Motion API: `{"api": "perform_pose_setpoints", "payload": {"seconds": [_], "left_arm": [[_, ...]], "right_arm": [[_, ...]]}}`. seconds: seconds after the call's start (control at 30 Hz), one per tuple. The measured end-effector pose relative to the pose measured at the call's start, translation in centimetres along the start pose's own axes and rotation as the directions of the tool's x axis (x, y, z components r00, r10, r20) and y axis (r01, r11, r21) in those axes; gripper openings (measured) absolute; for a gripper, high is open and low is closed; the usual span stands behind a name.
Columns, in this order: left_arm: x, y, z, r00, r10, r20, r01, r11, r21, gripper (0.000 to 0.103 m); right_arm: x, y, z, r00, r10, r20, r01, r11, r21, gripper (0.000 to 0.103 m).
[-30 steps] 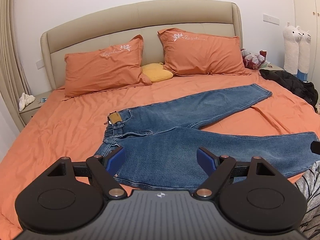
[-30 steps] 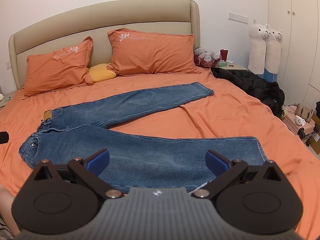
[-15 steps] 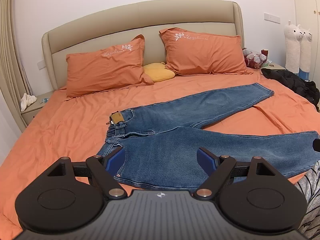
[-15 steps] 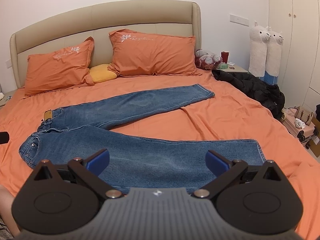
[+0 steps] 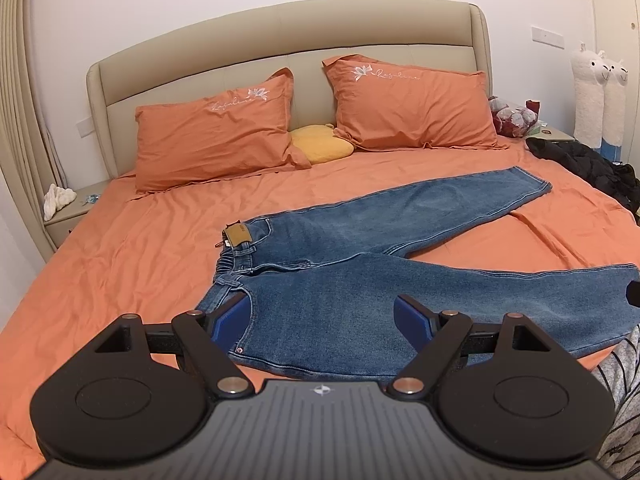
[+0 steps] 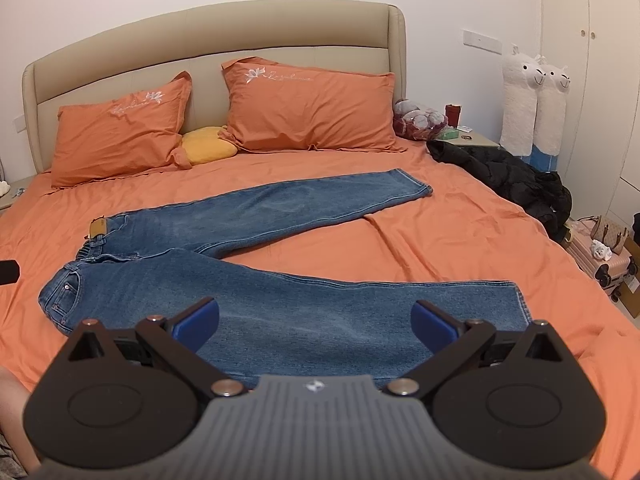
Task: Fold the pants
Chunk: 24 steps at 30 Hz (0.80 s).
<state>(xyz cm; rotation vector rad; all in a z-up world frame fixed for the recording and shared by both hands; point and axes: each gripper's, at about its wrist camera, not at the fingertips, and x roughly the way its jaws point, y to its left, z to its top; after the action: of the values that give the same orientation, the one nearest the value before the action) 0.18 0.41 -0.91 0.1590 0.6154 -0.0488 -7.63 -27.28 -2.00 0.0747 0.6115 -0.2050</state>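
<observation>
jeans (image 5: 360, 280) flat on bed (image 5: 140, 248), long axis left-right, waist left, legs splayed right; left gripper (image 5: 322, 314) and right gripper (image 6: 316, 320) jaws apart, holding nothing

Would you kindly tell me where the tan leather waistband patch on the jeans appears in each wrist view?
Left wrist view: leather patch, left of centre, mid-height.
Right wrist view: leather patch, far left, mid-height.
Shared landmark: the yellow cushion between the orange pillows.
</observation>
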Motion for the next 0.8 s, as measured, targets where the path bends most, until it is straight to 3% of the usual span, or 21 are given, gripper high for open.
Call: {"api": "perform_pose_setpoints", "payload": {"seconds": [0.8], "left_arm": [[-0.03,0.26,-0.19,1.0,0.006,-0.003,-0.007,1.0,-0.001,0.095]], "right_arm": [[0.43,0.26,-0.32,1.0,0.001,-0.004,-0.001,1.0,-0.003,0.098]]}}
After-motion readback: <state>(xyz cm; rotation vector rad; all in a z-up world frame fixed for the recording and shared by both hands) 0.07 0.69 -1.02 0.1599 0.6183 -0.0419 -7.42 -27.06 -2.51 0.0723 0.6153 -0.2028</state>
